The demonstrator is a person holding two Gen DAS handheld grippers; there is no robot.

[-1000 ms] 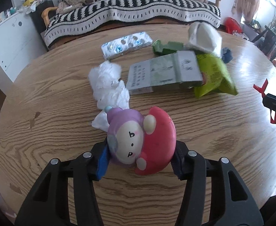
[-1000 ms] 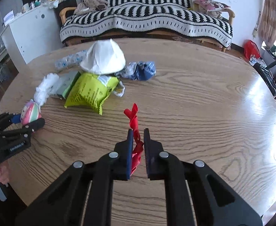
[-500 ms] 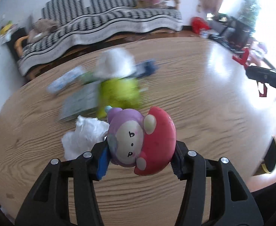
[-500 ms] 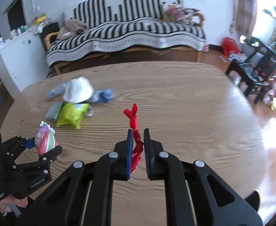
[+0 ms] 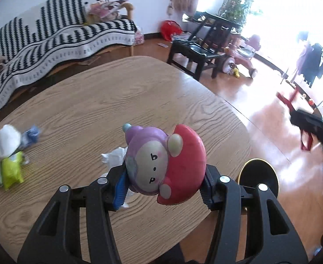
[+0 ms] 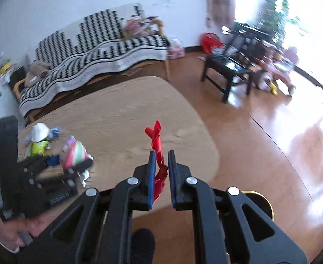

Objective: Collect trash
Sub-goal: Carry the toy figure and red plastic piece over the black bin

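On the far left of the wooden table (image 5: 77, 114), well away from the bin, the uncollected litter lies in a loose heap: a white paper wad (image 5: 7, 140), a blue wrapper (image 5: 32, 135) touching it, and a lime green packet (image 5: 10, 171) just below. Nearer the bin, the left gripper (image 5: 163, 182) is clamped on a round toy (image 5: 163, 162) with a purple head and a red side; its pads press both flanks of the toy, and a crumpled white tissue (image 5: 115, 156) shows at the left pad, though whether it is pinched too cannot be told. To the right of the toy, just past the table edge and low on the floor, stands a black bin (image 5: 259, 176) with a gold rim. Further right, in the right wrist view, the right gripper (image 6: 161, 171) is closed on a red ribbon (image 6: 155, 142), whose free end sticks up above the fingertips.

The step in hand looks like carrying both loads to the bin. To do it well, each gripper should be brought squarely over the bin's mouth before letting go, the toy dropped from low so it does not bounce off the rim. The ribbon is light and may cling to a pad, so the right claw should open wide and perhaps shake a little. The heap left of the bin remains for later trips.
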